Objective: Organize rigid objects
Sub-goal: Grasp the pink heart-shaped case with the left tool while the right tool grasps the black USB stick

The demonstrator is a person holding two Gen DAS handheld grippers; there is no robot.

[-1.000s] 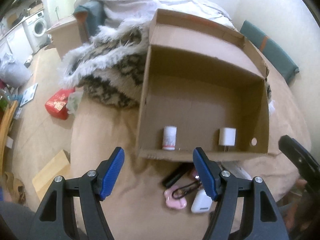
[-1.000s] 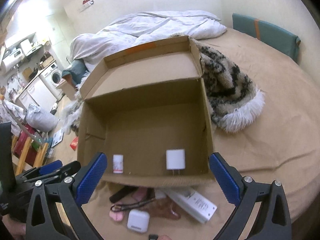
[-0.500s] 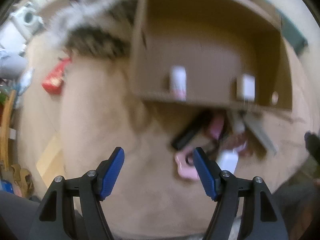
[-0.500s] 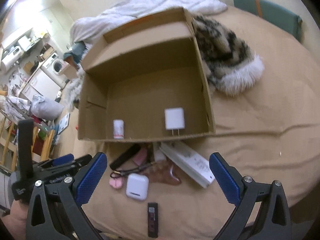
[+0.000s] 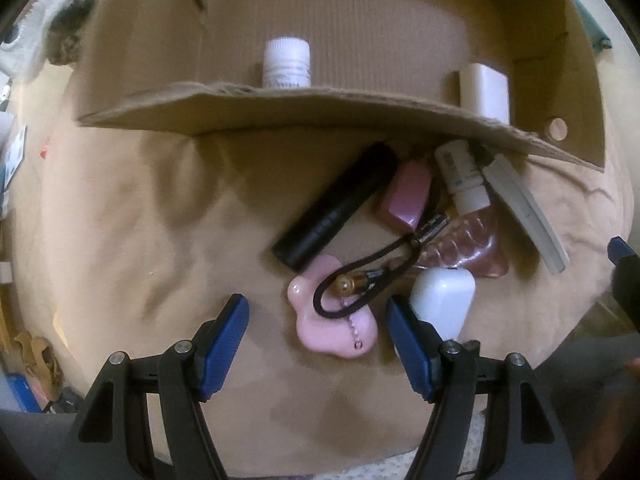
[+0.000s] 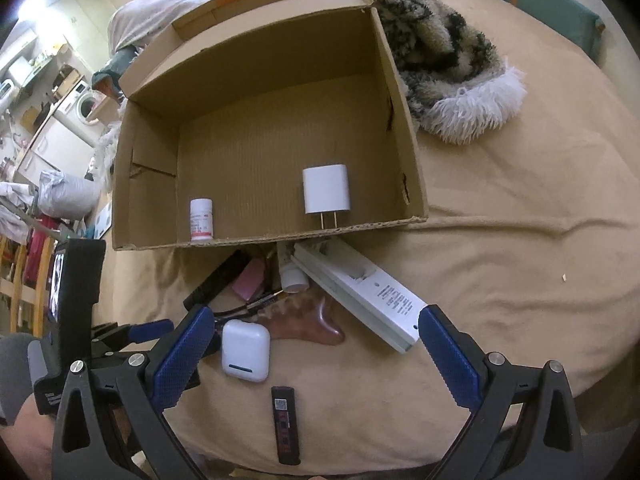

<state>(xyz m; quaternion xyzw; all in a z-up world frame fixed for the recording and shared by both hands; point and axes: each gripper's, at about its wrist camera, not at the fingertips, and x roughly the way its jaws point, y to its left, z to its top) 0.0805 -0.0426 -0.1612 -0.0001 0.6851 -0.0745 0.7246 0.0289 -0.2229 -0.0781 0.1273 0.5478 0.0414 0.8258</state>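
On the bed, beside the cardboard box (image 6: 404,148), most small things still wait. Two are done: a little white bottle (image 6: 201,219) and a white charger (image 6: 326,194) stand inside the box. Left out are a pink bumpy piece (image 5: 334,320), a black tube (image 5: 336,206), a white case (image 6: 245,350) and a long white power strip (image 6: 360,292). Left gripper (image 5: 318,334) hangs right over the smooth, shiny pink piece, fingers apart, holding nothing. Right gripper (image 6: 316,344) is spread wide and empty too
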